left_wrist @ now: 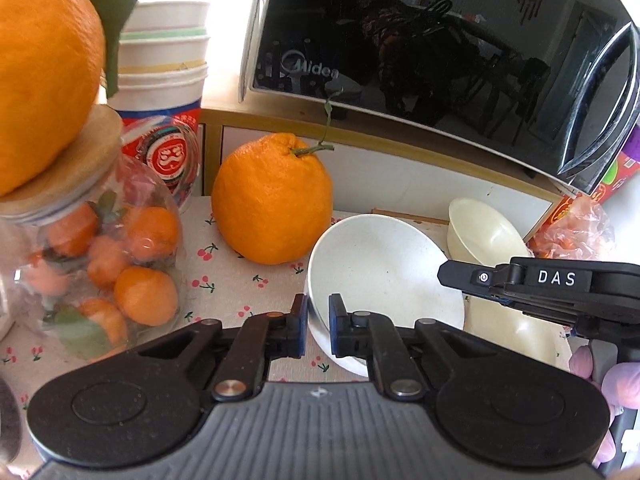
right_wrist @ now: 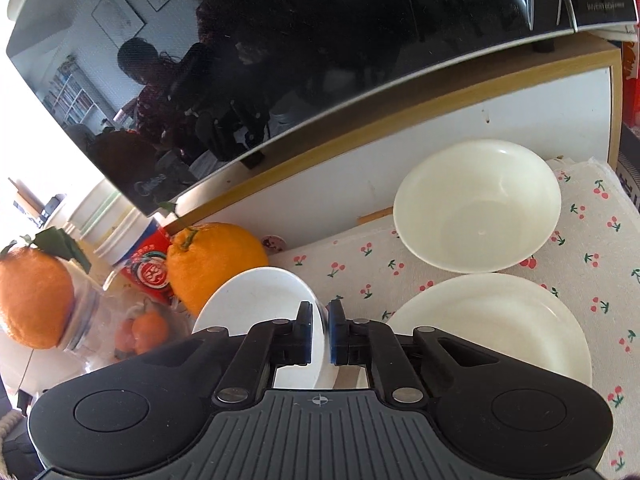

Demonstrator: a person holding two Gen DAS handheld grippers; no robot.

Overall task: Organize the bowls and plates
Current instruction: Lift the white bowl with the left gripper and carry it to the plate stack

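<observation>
A white bowl (left_wrist: 380, 276) is tilted above the cherry-print cloth, and both grippers pinch its rim. My left gripper (left_wrist: 318, 324) is shut on its near left rim. My right gripper (right_wrist: 320, 334) is shut on the same white bowl (right_wrist: 256, 300) at its right rim; its black body (left_wrist: 560, 284) shows at the right of the left wrist view. A cream bowl (right_wrist: 478, 208) stands upright at the back right. A cream plate (right_wrist: 492, 320) lies flat in front of it, beside the held bowl.
A large orange (left_wrist: 272, 200) sits just left of the held bowl. A glass jar of small oranges (left_wrist: 100, 264) with another orange (left_wrist: 44, 60) on its lid stands at the left. Stacked paper cups (left_wrist: 164, 80) and a black microwave (left_wrist: 440, 40) are behind.
</observation>
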